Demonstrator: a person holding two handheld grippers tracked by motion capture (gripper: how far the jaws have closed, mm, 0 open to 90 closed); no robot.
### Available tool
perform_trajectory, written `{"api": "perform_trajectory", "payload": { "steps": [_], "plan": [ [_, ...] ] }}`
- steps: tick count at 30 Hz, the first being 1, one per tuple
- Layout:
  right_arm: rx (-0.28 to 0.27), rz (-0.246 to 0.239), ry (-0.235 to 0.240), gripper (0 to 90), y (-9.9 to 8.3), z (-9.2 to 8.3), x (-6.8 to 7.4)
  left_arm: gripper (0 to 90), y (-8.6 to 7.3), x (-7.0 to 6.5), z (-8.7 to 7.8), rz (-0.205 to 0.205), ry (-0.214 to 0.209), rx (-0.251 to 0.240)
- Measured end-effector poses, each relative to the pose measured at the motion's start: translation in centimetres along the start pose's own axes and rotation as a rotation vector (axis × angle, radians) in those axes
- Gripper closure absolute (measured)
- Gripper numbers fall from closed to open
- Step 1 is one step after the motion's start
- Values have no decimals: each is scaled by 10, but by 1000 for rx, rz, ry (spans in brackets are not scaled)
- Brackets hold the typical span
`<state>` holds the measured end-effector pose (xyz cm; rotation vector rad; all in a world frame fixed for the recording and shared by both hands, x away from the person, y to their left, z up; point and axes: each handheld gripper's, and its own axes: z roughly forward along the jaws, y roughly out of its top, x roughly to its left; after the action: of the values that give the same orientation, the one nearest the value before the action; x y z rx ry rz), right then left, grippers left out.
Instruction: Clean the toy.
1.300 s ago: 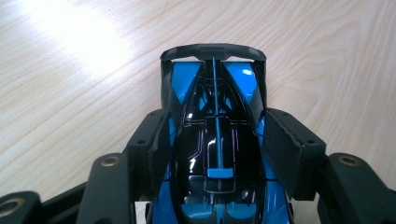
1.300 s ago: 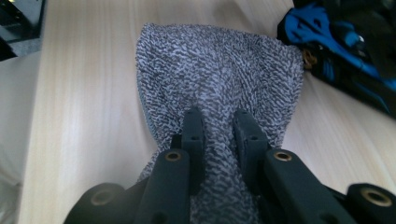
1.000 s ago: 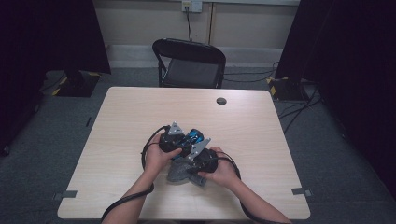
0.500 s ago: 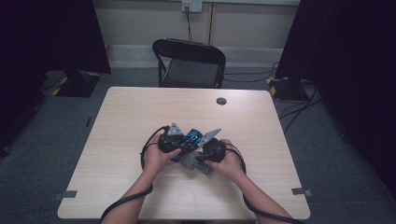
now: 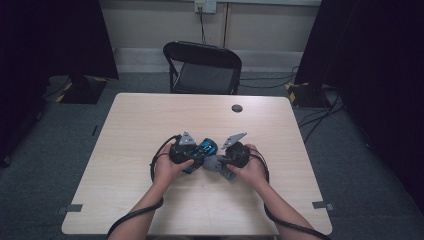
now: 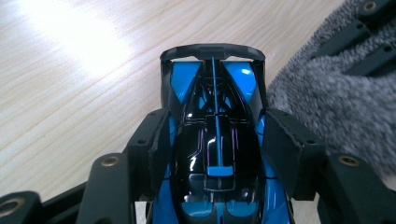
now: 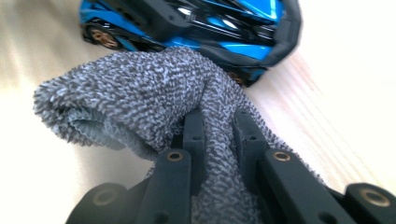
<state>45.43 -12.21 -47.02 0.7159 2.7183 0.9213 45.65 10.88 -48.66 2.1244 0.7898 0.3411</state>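
A blue and black toy race car (image 6: 215, 140) rests on the wooden table, and my left gripper (image 6: 217, 154) is shut on its sides, one pad on each flank. From above, the car (image 5: 204, 148) pokes out between the two hands. My right gripper (image 7: 218, 135) is shut on a bunched grey terry cloth (image 7: 135, 98), which presses against the car (image 7: 219, 28) at its rear wing end. That cloth (image 6: 336, 93) also fills the right edge of the left gripper view. In the high view the right gripper (image 5: 220, 165) with the cloth (image 5: 214, 163) sits just right of the car.
The light wooden table (image 5: 150, 125) has a small dark round disc (image 5: 237, 108) near its far edge. A black folding chair (image 5: 202, 67) stands beyond the table. Cables trail from both grippers toward the near edge.
The right hand with the cloth has moved to the right and away from me along the car. The left hand and the car have stayed put.
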Motion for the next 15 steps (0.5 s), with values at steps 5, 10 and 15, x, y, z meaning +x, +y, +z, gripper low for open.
{"api": "perform_trajectory", "payload": {
  "steps": [5,10,15],
  "plan": [
    [9,18,-23,781,-1,-3,-7,422,0,0,0,4,1,4],
    [1,40,-39,781,-5,-4,-12,422,0,0,0,2,0,1],
    [-1,69,-56,780,-8,-6,-20,422,0,0,0,1,1,2]
  ]
}}
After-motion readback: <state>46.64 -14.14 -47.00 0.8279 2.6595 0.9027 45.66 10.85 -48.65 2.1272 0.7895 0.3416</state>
